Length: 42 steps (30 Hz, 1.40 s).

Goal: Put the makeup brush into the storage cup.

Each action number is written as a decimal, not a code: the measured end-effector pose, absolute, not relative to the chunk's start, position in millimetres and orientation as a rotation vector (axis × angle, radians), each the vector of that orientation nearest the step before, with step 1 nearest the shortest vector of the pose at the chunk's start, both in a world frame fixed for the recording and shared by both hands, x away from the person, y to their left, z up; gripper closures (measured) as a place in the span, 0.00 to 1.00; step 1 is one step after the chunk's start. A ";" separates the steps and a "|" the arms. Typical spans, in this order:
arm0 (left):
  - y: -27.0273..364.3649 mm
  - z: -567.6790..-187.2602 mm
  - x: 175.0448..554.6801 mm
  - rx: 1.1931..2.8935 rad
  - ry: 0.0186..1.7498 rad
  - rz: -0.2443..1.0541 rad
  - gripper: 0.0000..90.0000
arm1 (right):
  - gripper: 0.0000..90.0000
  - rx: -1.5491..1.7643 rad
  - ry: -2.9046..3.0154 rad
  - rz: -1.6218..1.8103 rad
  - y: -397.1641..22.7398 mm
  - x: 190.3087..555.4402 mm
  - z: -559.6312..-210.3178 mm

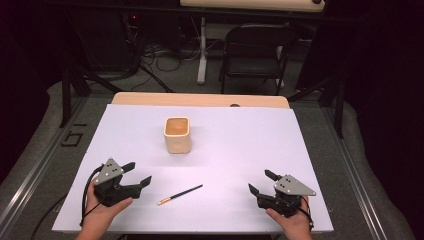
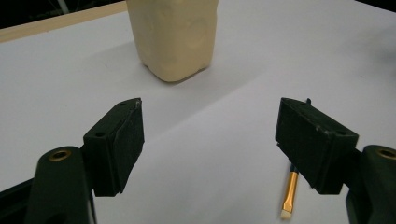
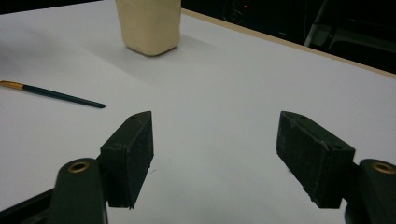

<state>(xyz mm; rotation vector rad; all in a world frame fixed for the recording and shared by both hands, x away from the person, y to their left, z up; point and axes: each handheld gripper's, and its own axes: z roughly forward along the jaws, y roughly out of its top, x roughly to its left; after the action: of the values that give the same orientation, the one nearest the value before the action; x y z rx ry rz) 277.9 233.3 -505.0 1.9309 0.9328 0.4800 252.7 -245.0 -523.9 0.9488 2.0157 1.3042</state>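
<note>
Both grippers sit low at the near edge of the white board (image 1: pixel 280 135), neither holding anything.

Left gripper (image 1: pixel 134 173): jaws spread wide, nothing between them. The brush (image 1: pixel 180 194) lies flat on the board just off its right jaw, close but not touching. In the left gripper view the gold ferrule and pale bristle end (image 2: pixel 289 193) poke out from behind the right jaw, so that end points back toward the person and the dark handle runs away and to the right. The cup (image 2: pixel 173 37) stands upright straight ahead of this gripper, well beyond the jaws, on its base with the mouth up.

Right gripper (image 1: pixel 260 182): also spread, empty. From it, the brush is off to the left and a bit forward, dark handle tip (image 3: pixel 100 105) nearest; the cup (image 3: pixel 149 25) is further out, ahead-left.

My read of the layout: an open-topped cup plus a loose brush suggests the brush goes in the cup. Wide jaws fit a pre-grasp stance. The left gripper is the obvious one to pick, being nearest. The brush lies flat and thin, so the jaws would need to straddle it across the shaft and come right down to the board. The ferrule end is thicker and probably the easier grip.
</note>
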 end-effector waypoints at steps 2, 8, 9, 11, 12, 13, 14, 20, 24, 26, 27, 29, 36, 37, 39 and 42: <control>232.8 -503.3 278.7 1.948 0.931 0.469 0.27 | 0.31 0.950 2.015 1.305 -245.2 252.6 -523.8; 233.4 -501.3 282.6 2.031 0.954 0.434 0.28 | 0.31 0.953 2.013 1.306 -245.9 252.5 -523.5; 233.7 -501.0 283.4 2.044 0.958 0.428 0.28 | 0.31 0.954 2.014 1.306 -245.9 252.5 -523.5; 234.0 -500.7 284.2 2.054 0.962 0.421 0.29 | 0.31 0.955 2.013 1.306 -246.0 252.6 -523.5; 234.2 -500.4 284.9 2.063 0.968 0.414 0.29 | 0.31 0.955 2.013 1.305 -246.0 252.6 -523.6; 234.8 -499.2 286.4 2.089 0.976 0.403 0.29 | 0.31 0.959 2.015 1.301 -246.3 252.7 -523.6; 234.8 -499.2 286.4 2.089 0.976 0.403 0.29 | 0.31 0.959 2.015 1.301 -246.3 252.7 -523.6; 236.7 -494.8 292.5 2.174 1.015 0.380 0.29 | 0.31 0.965 2.013 1.308 -246.2 253.0 -524.6; 238.3 -493.8 296.9 2.221 1.049 0.355 0.30 | 0.31 0.965 2.012 1.305 -246.2 252.7 -524.7; 238.8 -494.0 299.5 2.244 1.074 0.339 0.30 | 0.31 0.965 2.012 1.305 -246.2 252.5 -524.7; 239.2 -494.4 301.1 2.254 1.088 0.334 0.30 | 0.31 0.965 2.012 1.305 -246.2 252.5 -524.7; 239.9 -495.3 304.3 2.276 1.118 0.309 0.30 | 0.31 0.966 2.013 1.305 -246.1 252.4 -524.8; 240.5 -495.2 314.8 2.336 1.175 0.268 0.31 | 0.31 0.967 2.014 1.308 -245.8 252.6 -525.3; 240.5 -495.2 314.8 2.336 1.175 0.268 0.31 | 0.31 0.970 2.014 1.310 -245.5 252.3 -525.4; 240.4 -494.9 318.9 2.353 1.204 0.240 0.31 | 0.31 0.970 2.021 1.308 -245.6 252.1 -525.2; 239.6 -495.1 322.5 2.376 1.231 0.222 0.31 | 0.31 0.969 2.026 1.305 -245.7 252.3 -525.5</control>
<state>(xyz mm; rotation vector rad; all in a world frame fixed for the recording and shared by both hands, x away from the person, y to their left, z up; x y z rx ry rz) 322.5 239.6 -495.1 2.3764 1.2311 0.2221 252.3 -245.7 -525.5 0.9694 2.0256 1.3048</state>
